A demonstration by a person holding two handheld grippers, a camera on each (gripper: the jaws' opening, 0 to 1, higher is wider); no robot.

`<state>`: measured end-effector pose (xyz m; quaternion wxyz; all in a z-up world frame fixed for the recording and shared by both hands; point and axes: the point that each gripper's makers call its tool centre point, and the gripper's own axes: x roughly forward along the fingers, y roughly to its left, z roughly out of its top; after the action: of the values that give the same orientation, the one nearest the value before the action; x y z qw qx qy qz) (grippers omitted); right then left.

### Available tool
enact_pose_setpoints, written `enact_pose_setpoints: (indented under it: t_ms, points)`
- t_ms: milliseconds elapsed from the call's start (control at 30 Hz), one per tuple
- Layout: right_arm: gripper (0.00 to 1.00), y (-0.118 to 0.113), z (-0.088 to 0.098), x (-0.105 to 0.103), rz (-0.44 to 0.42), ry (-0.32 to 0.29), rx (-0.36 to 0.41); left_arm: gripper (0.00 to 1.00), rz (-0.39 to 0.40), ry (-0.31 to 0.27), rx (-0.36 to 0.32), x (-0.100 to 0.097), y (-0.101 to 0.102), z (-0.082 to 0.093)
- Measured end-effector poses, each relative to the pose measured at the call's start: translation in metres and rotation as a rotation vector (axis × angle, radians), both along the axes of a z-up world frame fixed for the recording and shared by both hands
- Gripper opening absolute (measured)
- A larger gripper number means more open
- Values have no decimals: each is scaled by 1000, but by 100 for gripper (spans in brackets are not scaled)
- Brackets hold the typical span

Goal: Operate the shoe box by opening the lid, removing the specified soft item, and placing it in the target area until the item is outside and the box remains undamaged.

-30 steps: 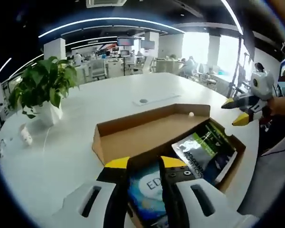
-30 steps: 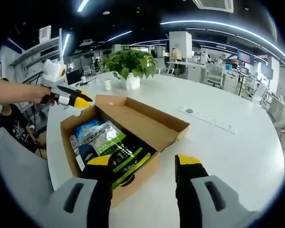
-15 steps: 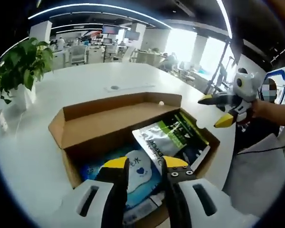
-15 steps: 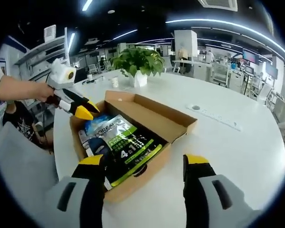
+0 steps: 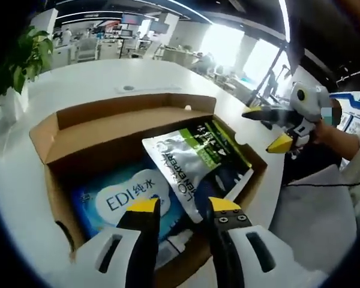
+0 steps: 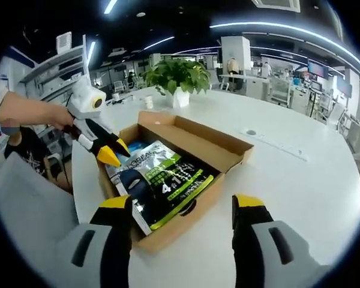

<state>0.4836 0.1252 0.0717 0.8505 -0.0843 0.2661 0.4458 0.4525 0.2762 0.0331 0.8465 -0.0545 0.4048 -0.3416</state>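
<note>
Open cardboard shoe box (image 5: 117, 123), lid back, blue soft pack (image 5: 123, 198), green-silver pouch (image 5: 195, 156) overlapping it

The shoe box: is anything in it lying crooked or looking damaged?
The shoe box looks undamaged. The green and silver pouch lies askew, overlapping the blue pack and reaching one wall. Otherwise nothing stands out.
</note>
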Motion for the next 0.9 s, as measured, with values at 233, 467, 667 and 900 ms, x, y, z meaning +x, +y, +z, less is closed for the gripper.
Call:
enact_pose_setpoints:
  t_ms: [233,467,667,900]
  points:
    - [62,1,-1,-6,5,7,4,25,11,62,-38,-4,-5,-7]
    - [61,3,-3,-12,11,19,8,13,21,137,-85,-7,-15,-13]
    - [57,5,-8,-19,0,60,12,10,69,199,-174,-8,-20,-12]
    - [52,10,-13,-23,-2,96,32,0,92,196,-193,-9,-16,-8]
